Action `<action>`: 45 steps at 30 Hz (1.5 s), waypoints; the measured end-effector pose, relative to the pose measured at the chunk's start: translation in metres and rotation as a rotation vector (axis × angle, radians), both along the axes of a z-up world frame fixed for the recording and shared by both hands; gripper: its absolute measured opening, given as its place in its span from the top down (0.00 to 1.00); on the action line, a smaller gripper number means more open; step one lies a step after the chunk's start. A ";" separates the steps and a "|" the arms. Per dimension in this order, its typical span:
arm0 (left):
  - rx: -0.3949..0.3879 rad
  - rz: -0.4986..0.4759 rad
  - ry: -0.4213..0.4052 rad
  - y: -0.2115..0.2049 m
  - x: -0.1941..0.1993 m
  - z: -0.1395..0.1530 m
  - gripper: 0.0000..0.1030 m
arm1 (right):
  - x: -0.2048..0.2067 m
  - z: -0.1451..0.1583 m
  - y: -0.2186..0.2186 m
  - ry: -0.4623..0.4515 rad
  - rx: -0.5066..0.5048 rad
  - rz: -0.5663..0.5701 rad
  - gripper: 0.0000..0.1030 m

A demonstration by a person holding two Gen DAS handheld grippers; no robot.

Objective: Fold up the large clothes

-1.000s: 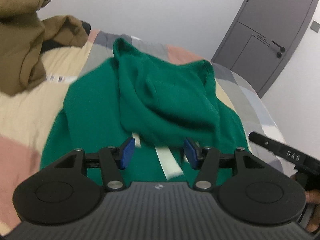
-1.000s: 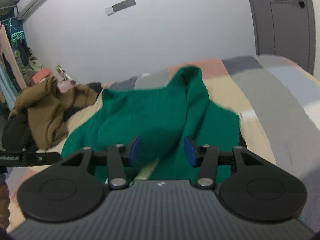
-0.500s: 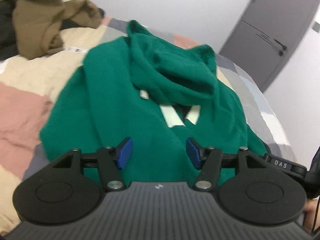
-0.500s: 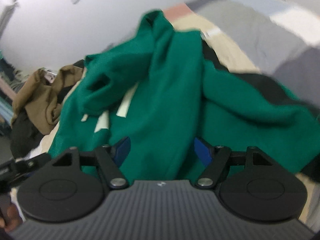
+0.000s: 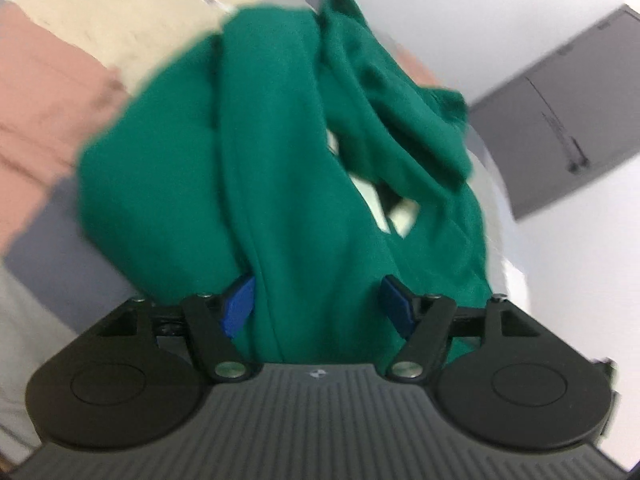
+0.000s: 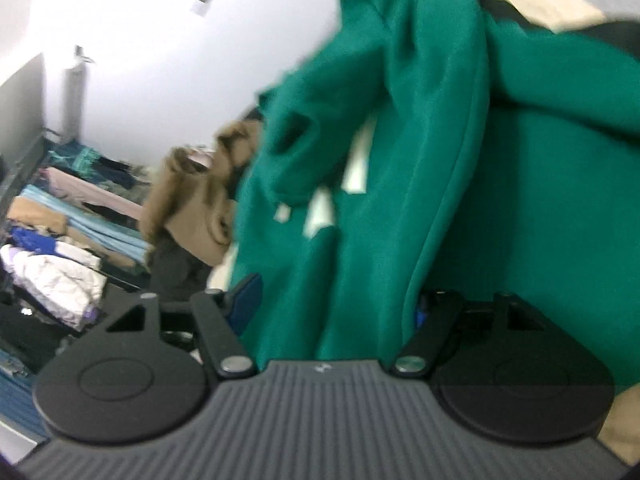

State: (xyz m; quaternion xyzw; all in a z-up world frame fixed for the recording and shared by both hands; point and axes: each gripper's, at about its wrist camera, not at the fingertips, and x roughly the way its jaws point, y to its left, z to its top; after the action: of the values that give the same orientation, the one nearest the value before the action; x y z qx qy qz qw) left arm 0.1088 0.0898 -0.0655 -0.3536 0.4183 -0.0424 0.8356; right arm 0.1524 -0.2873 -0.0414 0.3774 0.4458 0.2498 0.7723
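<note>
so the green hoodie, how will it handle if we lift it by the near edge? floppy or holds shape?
Likely floppy: the green hoodie lies in soft folds and ridges on the bed, so lifted from one edge it would probably drape and sag. It looks thick and fleecy, so probably fairly heavy for cloth. Its white drawstrings lie loose and may dangle.

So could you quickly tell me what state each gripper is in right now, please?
Left gripper: open and just widening, green garment between its blue pads, not pinched.
Right gripper: jaws just closing around a green fold; grip cannot be told.

One green hoodie point(image 5: 280, 184), one brown garment point(image 6: 192, 204).
</note>
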 end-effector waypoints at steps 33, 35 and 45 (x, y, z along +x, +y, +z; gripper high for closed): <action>0.118 0.286 -0.263 0.105 -0.001 0.098 0.91 | 0.046 0.114 -0.074 -0.399 -0.173 -0.159 0.93; 0.178 0.349 -0.262 0.127 0.012 0.104 0.91 | 0.066 0.128 -0.101 -0.421 -0.201 -0.223 0.93; 0.341 0.638 -0.186 0.246 0.066 0.066 0.91 | 0.183 0.102 -0.232 -0.311 -0.422 -0.597 0.93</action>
State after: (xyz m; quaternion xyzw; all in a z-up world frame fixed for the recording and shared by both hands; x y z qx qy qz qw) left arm 0.1746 0.3357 0.0002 -0.3167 0.2105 0.2583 0.8881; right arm 0.3355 -0.5190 0.0606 0.2810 0.2356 -0.0288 0.9299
